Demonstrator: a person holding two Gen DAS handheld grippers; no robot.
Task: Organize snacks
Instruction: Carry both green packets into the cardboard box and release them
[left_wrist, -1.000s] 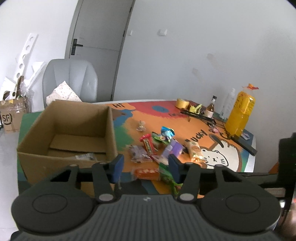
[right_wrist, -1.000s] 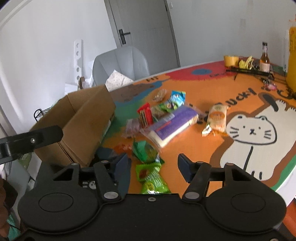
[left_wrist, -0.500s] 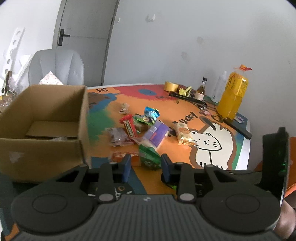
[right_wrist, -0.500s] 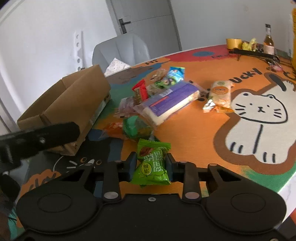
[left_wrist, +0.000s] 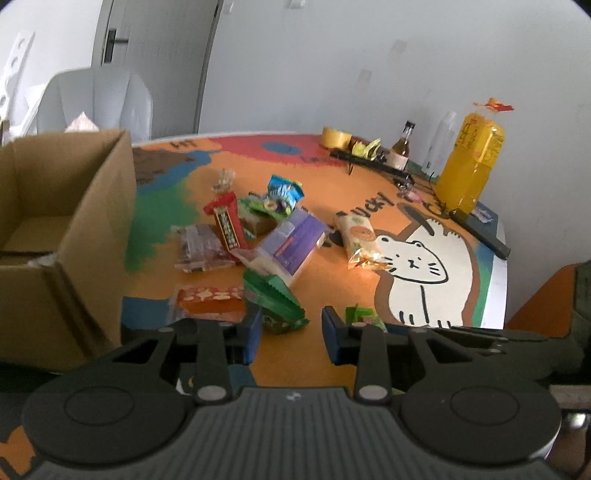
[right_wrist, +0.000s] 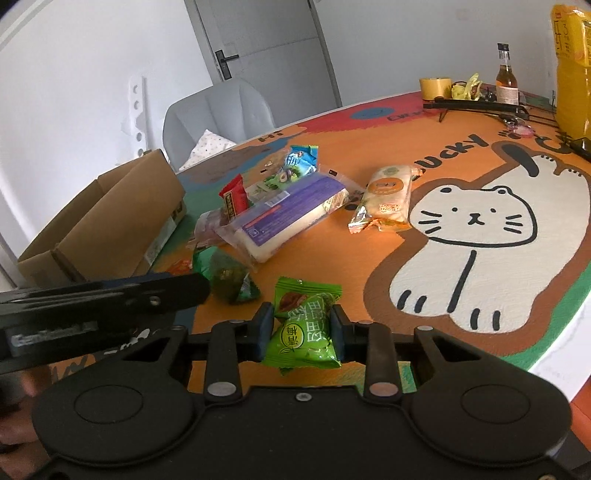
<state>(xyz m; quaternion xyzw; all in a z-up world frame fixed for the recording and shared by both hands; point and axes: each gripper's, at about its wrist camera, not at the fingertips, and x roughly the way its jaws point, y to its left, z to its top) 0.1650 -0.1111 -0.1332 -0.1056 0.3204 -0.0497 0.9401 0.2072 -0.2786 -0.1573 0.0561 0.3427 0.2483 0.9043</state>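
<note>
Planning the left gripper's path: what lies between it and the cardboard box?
In the left wrist view, an orange snack packet lies between the left gripper and the cardboard box, close to the box.

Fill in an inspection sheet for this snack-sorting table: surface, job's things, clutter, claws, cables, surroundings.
Surface: table mat, orange with a painted cat, snacks scattered.
Job's things: open cardboard box; purple packet, red bar, orange packet and dark green packet outside it on the mat.
Clutter: yellow drink bottle, tape roll, small brown bottle at the far edge.
Grippers: right claw has just been closing, pads pressing a bright green packet; left claw has just been closing, dark green packet between its fingers, not pinched.
Cables: nothing seen.
Surroundings: grey chair, door.
</note>
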